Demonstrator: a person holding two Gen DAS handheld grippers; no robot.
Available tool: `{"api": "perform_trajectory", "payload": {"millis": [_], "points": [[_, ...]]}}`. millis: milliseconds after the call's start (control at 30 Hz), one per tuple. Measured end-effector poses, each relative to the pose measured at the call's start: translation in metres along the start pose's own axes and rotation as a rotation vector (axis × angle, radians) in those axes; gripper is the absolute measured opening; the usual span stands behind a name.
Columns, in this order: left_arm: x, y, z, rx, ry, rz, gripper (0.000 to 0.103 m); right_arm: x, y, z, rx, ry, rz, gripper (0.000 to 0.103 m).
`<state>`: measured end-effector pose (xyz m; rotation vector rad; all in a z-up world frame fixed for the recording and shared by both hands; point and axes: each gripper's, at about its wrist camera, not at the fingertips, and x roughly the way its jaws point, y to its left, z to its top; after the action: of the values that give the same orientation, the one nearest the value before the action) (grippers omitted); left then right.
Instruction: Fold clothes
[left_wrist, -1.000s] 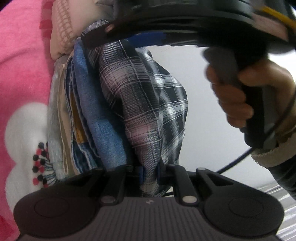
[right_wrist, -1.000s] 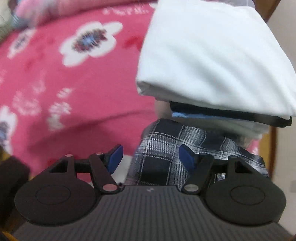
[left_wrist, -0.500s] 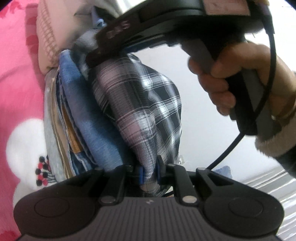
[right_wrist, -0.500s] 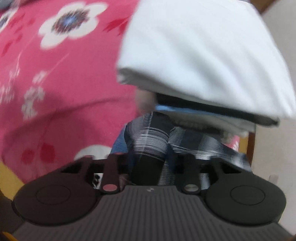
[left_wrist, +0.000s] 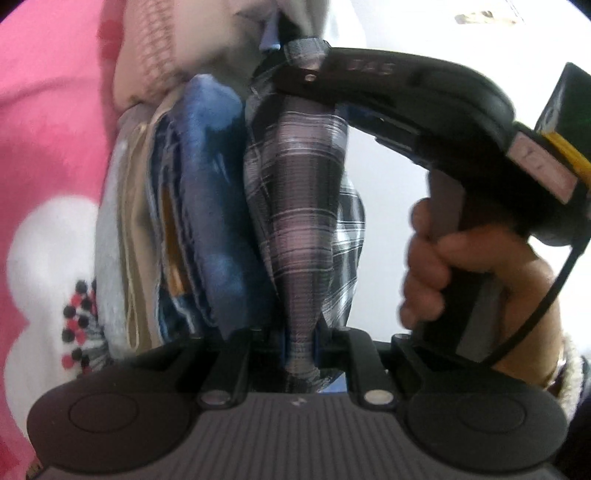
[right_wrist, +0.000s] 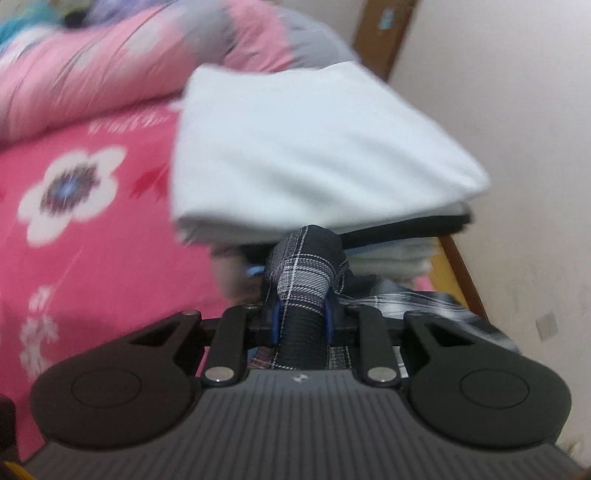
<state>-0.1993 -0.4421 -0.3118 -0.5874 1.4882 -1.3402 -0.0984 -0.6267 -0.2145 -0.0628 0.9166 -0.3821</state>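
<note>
A dark plaid shirt (left_wrist: 303, 221) hangs stretched between my two grippers, beside a stack of folded clothes. My left gripper (left_wrist: 301, 332) is shut on its lower end. In the left wrist view my right gripper (left_wrist: 306, 55) pinches the upper end, with a hand (left_wrist: 443, 266) on its handle. In the right wrist view the right gripper (right_wrist: 301, 317) has a bunched roll of the plaid shirt (right_wrist: 306, 258) between its blue pads. Its jaws are closing and the pads press on the cloth.
The stack of folded clothes holds blue denim (left_wrist: 214, 221) and pale pieces, with a white garment (right_wrist: 303, 155) on top. It lies on a pink floral bedspread (right_wrist: 92, 258). A wooden bed edge (right_wrist: 461, 269) and a pale wall (right_wrist: 517, 110) are on the right.
The right gripper went from open around the plaid shirt to closed on a bunch of it. In the left wrist view the cloth has drawn narrower and tauter between the grippers.
</note>
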Motion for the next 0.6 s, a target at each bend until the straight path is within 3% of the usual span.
{"api": "perform_trajectory", "payload": {"millis": [167, 500, 533, 600], "points": [[-0.004, 0.009, -0.007, -0.048, -0.008, -0.012, 0.013, 0.013, 0.029, -0.008, -0.18, 0.009, 0.001, 0.02], [0.005, 0.007, -0.007, -0.019, 0.021, 0.01, 0.013, 0.0, 0.058, -0.027, -0.503, -0.012, 0.02, 0.021], [0.005, 0.008, -0.006, -0.021, 0.02, 0.011, 0.013, 0.0, 0.056, -0.028, -0.505, -0.015, 0.035, 0.022], [0.005, 0.009, -0.004, -0.017, 0.021, 0.017, 0.014, 0.005, 0.053, -0.027, -0.489, -0.009, 0.077, 0.036]]}}
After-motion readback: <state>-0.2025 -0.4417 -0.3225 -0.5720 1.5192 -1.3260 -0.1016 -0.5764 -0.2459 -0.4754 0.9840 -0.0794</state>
